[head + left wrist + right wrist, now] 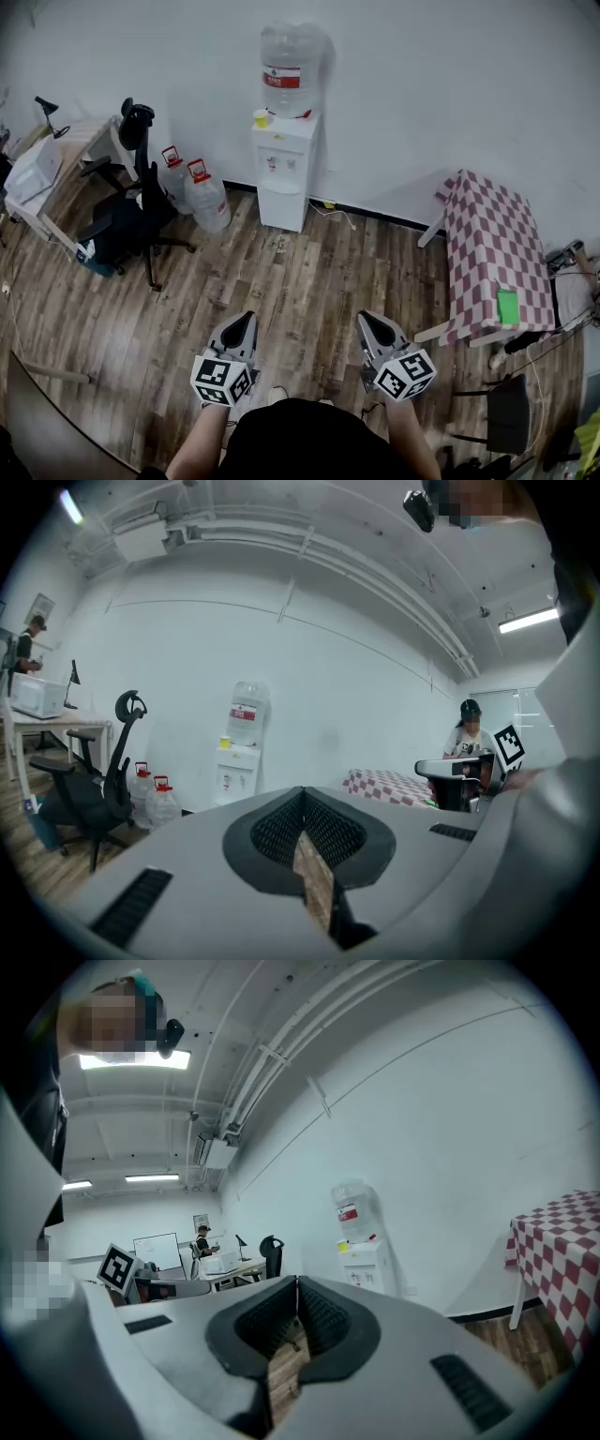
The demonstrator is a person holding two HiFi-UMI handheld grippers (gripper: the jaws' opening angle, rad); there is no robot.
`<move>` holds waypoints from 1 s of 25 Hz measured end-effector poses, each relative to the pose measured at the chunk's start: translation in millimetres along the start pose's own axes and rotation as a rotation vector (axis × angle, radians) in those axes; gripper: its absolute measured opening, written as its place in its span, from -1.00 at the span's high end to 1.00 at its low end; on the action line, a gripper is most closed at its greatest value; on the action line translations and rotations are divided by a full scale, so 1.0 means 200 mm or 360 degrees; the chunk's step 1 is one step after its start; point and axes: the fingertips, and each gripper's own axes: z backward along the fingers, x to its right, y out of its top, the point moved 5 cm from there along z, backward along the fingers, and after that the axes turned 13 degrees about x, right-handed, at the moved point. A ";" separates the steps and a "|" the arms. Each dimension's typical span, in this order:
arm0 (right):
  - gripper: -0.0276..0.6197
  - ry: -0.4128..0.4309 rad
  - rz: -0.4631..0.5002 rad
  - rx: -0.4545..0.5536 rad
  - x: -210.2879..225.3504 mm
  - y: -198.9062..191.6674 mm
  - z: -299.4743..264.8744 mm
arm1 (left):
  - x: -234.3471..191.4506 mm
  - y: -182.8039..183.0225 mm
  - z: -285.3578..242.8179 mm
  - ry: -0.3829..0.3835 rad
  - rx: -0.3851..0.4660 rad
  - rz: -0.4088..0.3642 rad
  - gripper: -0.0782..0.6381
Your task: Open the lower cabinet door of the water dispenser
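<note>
A white water dispenser (pixel 282 169) stands against the far wall with a large clear bottle (pixel 292 68) on top; its lower cabinet door (pixel 281 203) is closed. It also shows far off in the left gripper view as the dispenser (pixel 234 771) and in the right gripper view as the dispenser (pixel 364 1265). My left gripper (pixel 245 323) and right gripper (pixel 369 324) are held side by side low in the head view, well short of the dispenser across the wooden floor. Both are shut with nothing between the jaws.
Two water jugs (pixel 197 192) stand left of the dispenser, beside a black office chair (pixel 127 220) and a desk (pixel 56 169). A table with a red checked cloth (pixel 492 253) stands at the right. A cable (pixel 336 214) lies along the wall base.
</note>
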 end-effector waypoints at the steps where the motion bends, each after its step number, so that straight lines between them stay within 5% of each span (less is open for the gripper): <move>1: 0.84 -0.0002 0.0002 0.0001 -0.01 0.00 -0.02 | -0.02 0.00 0.00 -0.0005 -0.0003 -0.0006 0.74; 25: 0.84 -0.0027 0.0008 -0.0071 -0.19 -0.13 -0.23 | -0.31 -0.04 0.04 -0.0071 -0.0033 0.0060 0.74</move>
